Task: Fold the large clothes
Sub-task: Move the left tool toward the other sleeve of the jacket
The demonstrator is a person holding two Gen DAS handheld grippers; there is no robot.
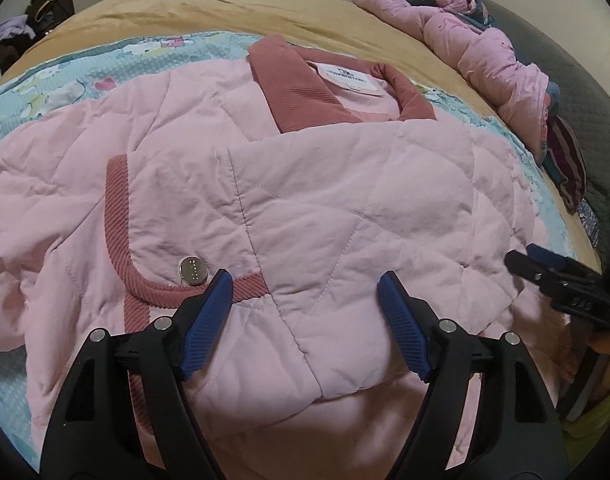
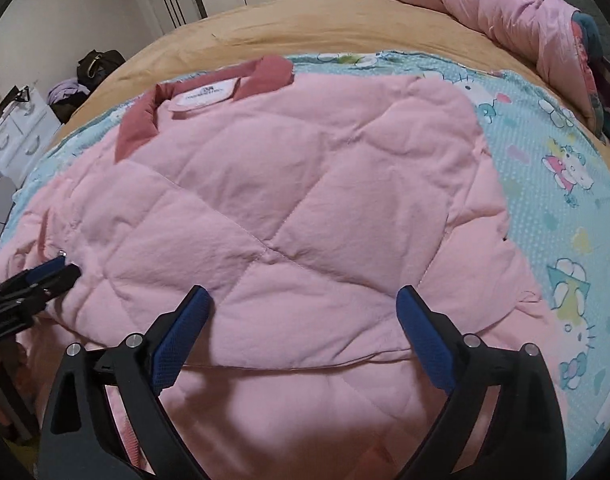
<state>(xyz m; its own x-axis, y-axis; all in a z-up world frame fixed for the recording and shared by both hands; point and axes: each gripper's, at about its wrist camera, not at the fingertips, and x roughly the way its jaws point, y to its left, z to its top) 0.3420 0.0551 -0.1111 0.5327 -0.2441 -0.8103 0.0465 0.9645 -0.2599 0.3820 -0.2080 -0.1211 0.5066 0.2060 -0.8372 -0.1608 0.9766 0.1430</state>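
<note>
The pink jacket [image 1: 305, 200] lies partly folded on the blue cartoon sheet [image 2: 565, 200] on the bed. The left gripper [image 1: 305, 280] and right gripper [image 2: 305, 300] hover above it, jaws wide apart, holding nothing.

Hardly any legible text. The white rectangular neck label [image 1: 352, 77] sewn inside the dusty-rose corduroy collar [image 1: 289, 80] of the pale pink quilted jacket [image 1: 345, 200] carries a small logo and one line of dark capitals, too blurred to read in the left wrist view; same label [image 2: 206, 94] in the right wrist view shows the logo + a line of print, also illegible. The round silver metal snap button [image 1: 193, 270] on the jacket's pocket flap has embossed marks, can't make them out. The teal cartoon-cat printed bedsheet [image 2: 561, 168] shows pics only, no readable words.
</note>
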